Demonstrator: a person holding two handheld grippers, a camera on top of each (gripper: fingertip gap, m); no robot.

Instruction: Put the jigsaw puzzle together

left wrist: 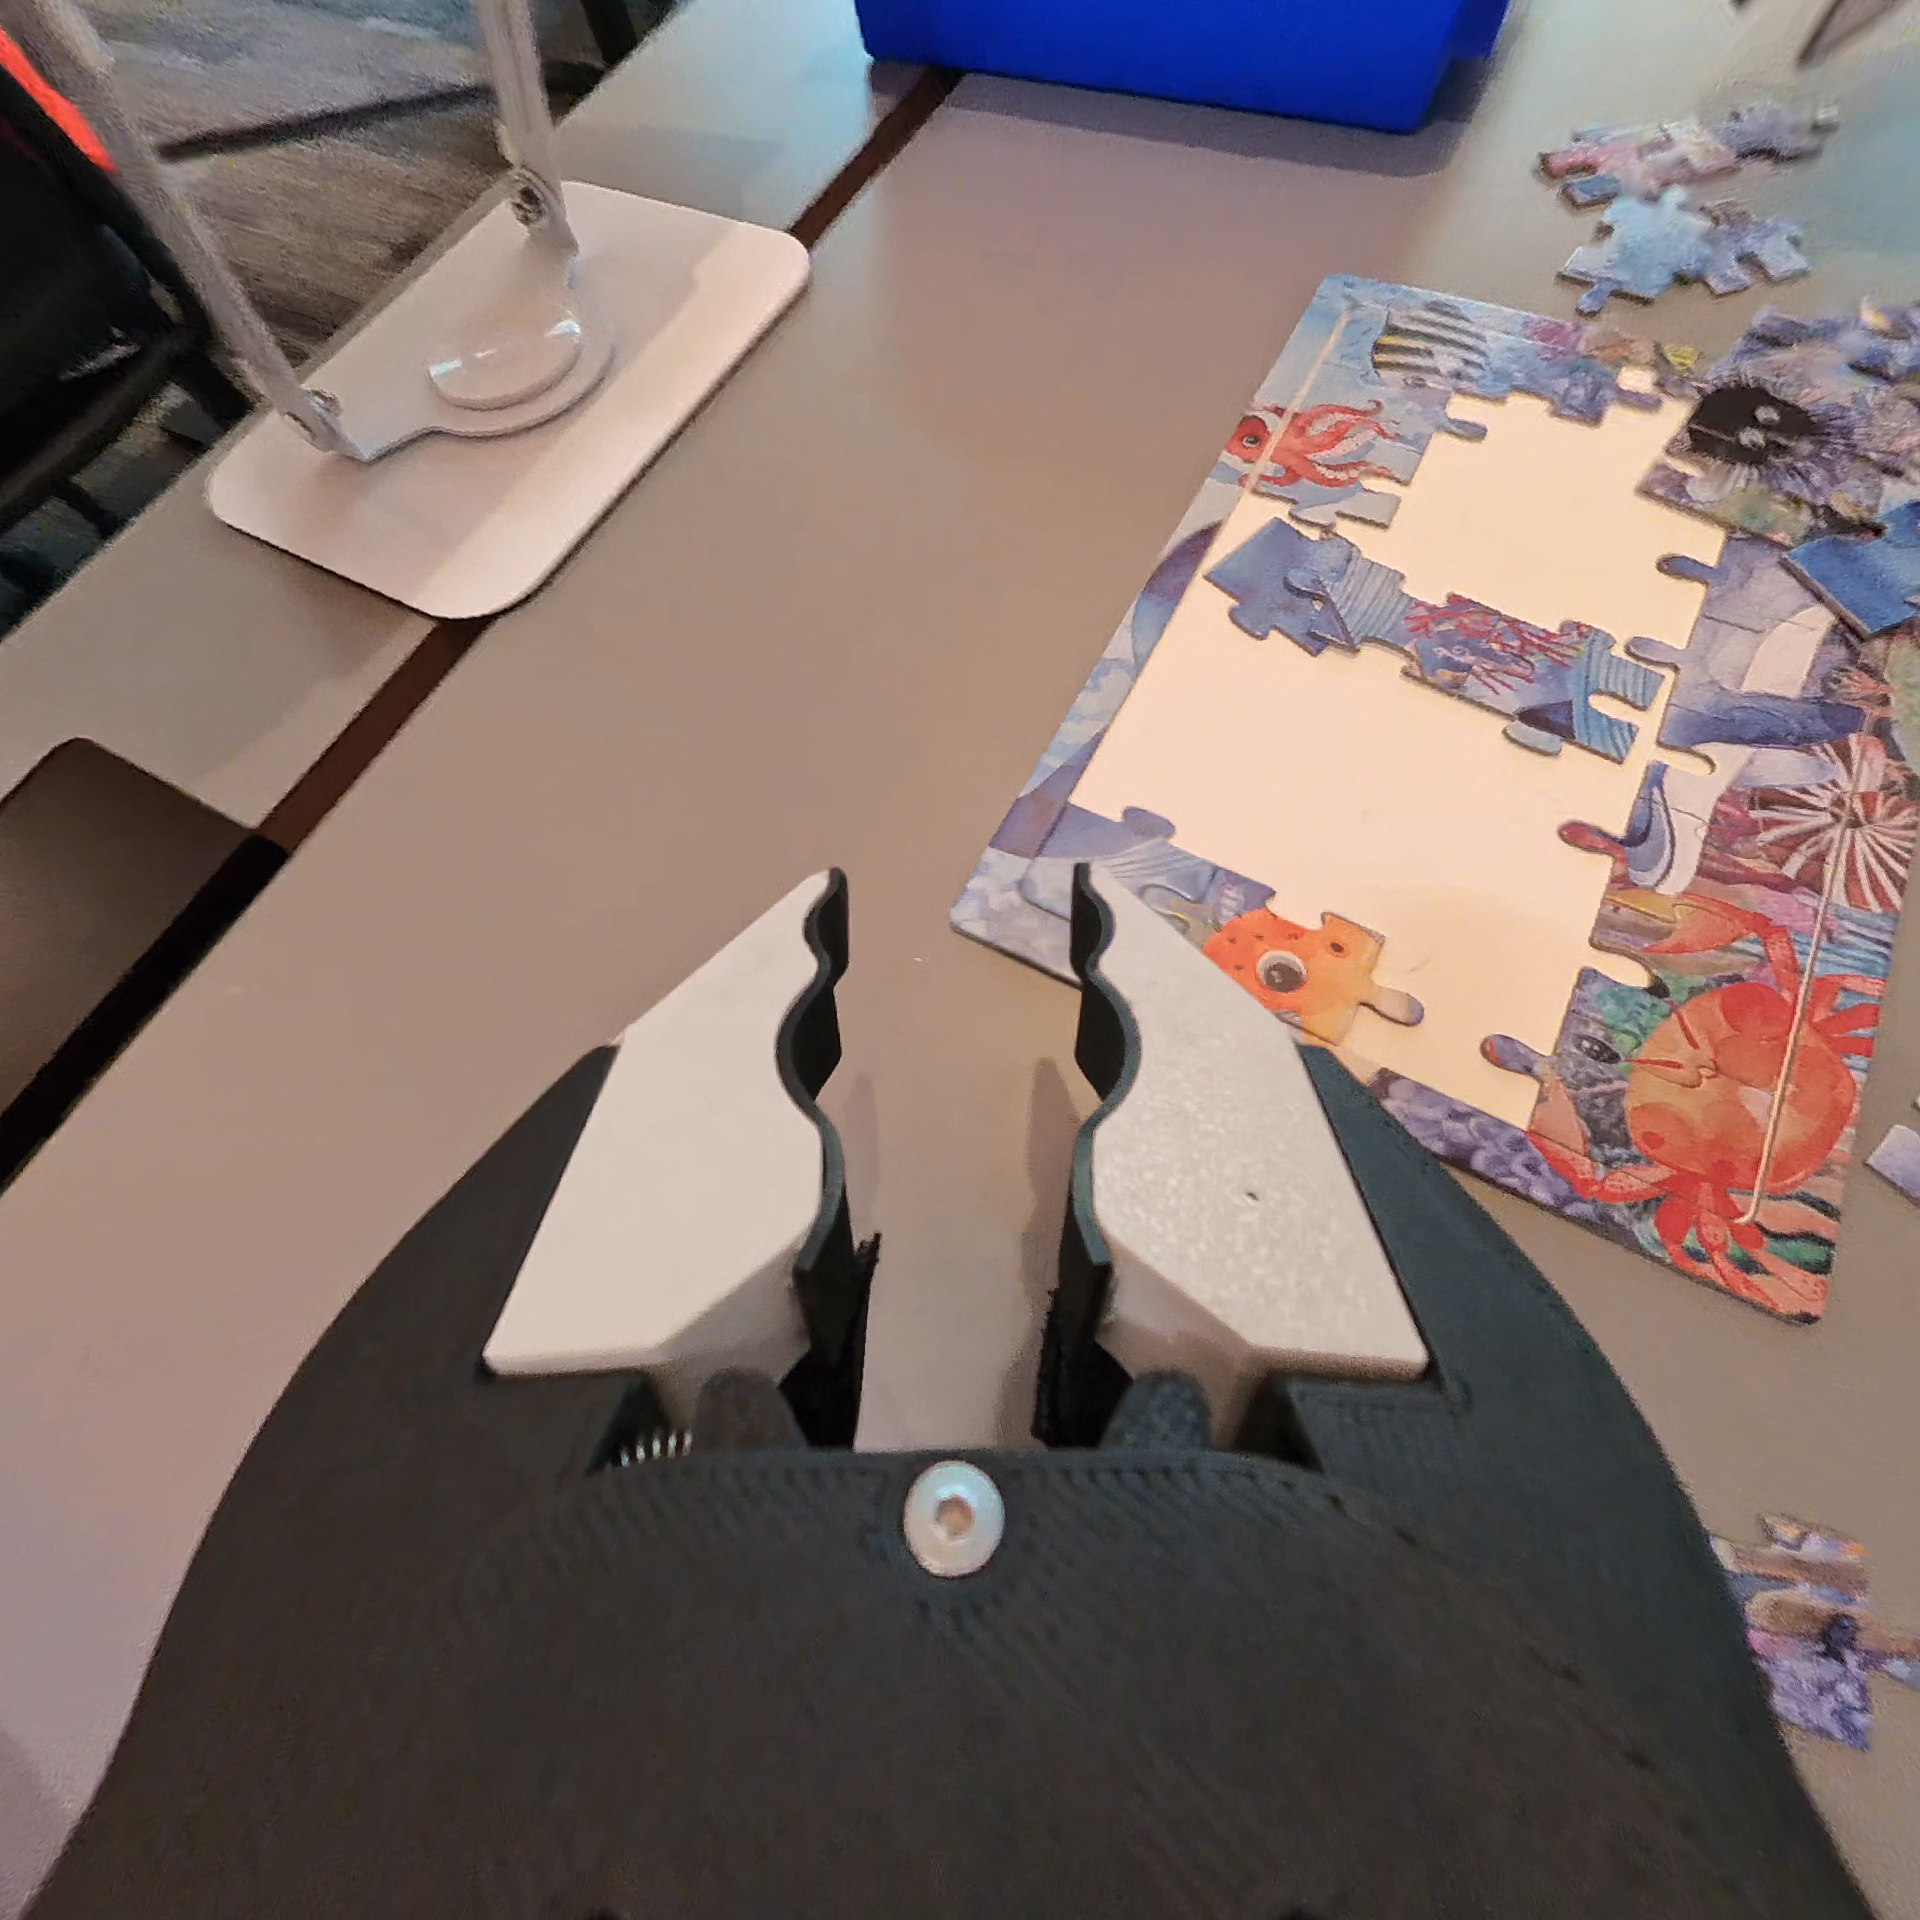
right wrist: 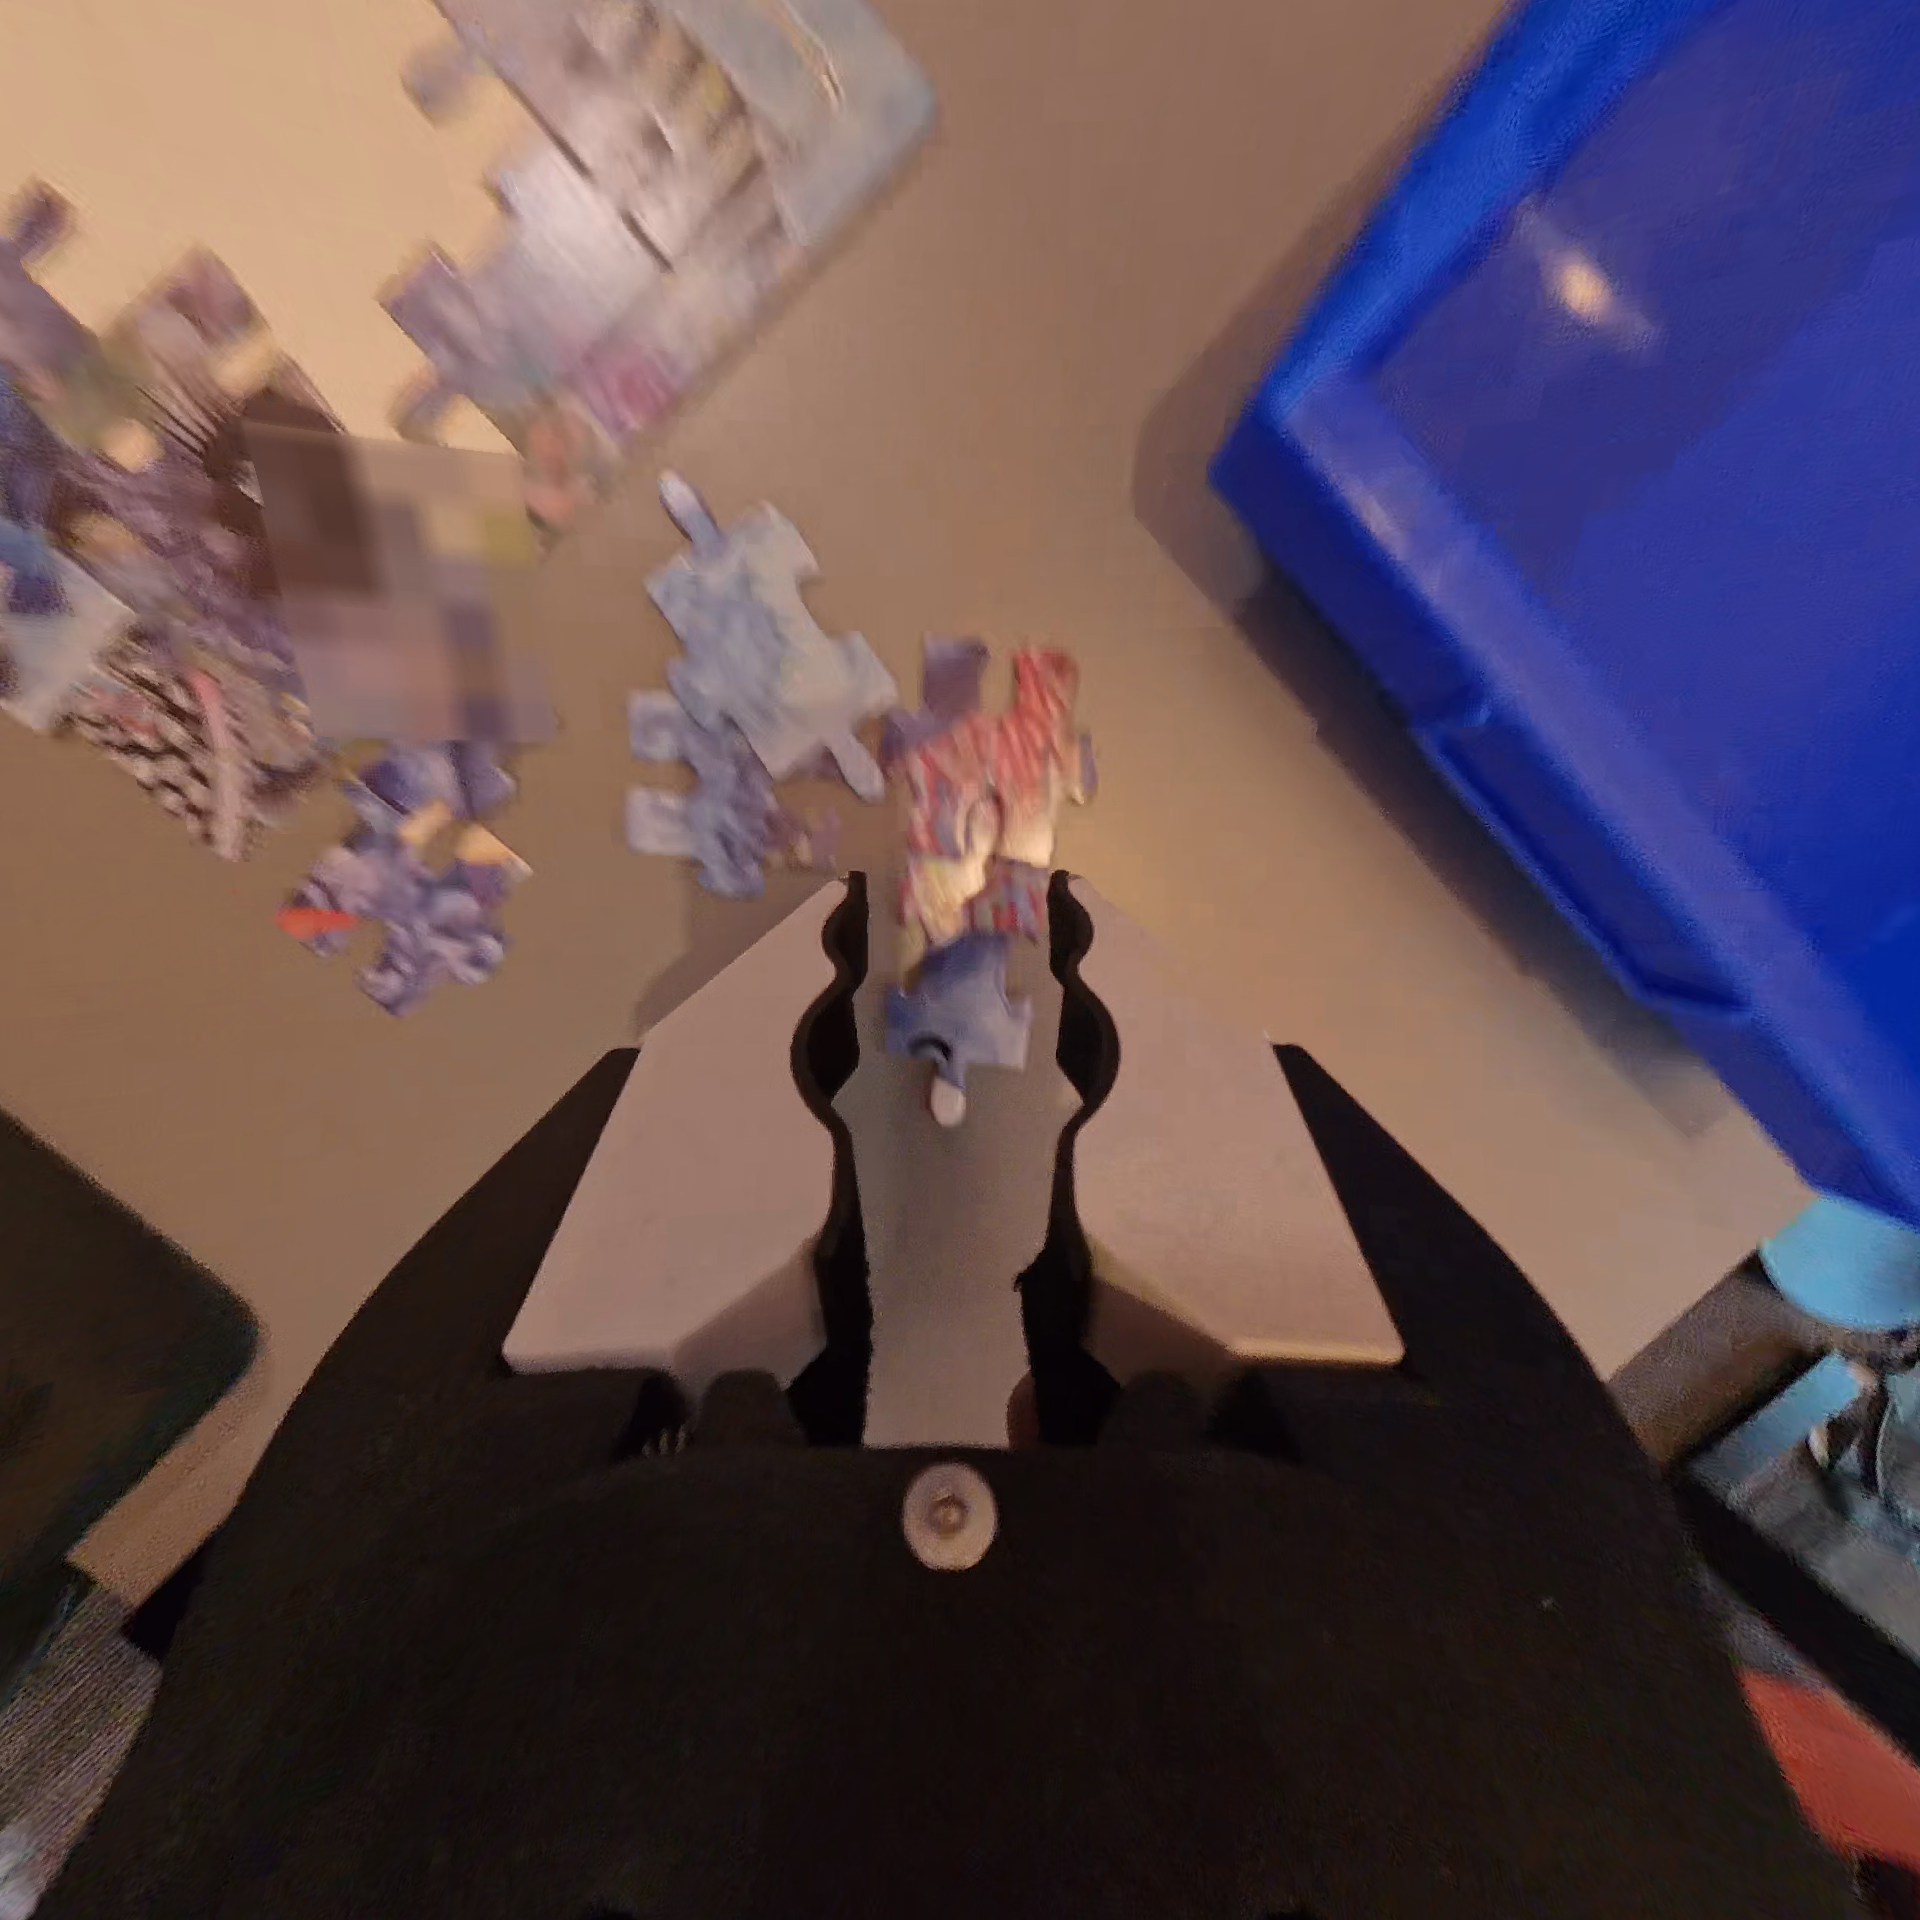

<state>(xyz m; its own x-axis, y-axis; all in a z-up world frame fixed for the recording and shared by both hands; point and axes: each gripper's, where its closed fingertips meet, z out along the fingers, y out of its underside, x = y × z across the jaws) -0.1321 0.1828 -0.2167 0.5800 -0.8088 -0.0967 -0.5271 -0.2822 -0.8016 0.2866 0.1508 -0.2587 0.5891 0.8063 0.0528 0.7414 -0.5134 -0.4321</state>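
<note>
A sea-themed jigsaw lies partly assembled in its board at the right of the left wrist view, with an orange fish piece and a red crab in place. My left gripper is open and empty, above the bare table just left of the board's near corner. The right wrist view is blurred. My right gripper is open above loose pieces: a red-striped piece just beyond the fingertips and a small blue piece on the table between the jaws. The board shows far left.
A blue bin stands at the table's far side, close on the right in the right wrist view. A white lamp base sits far left. Loose pieces lie beyond the board, with more left of my right gripper. The left gripper's tips are roughly 45 cm from the right gripper's.
</note>
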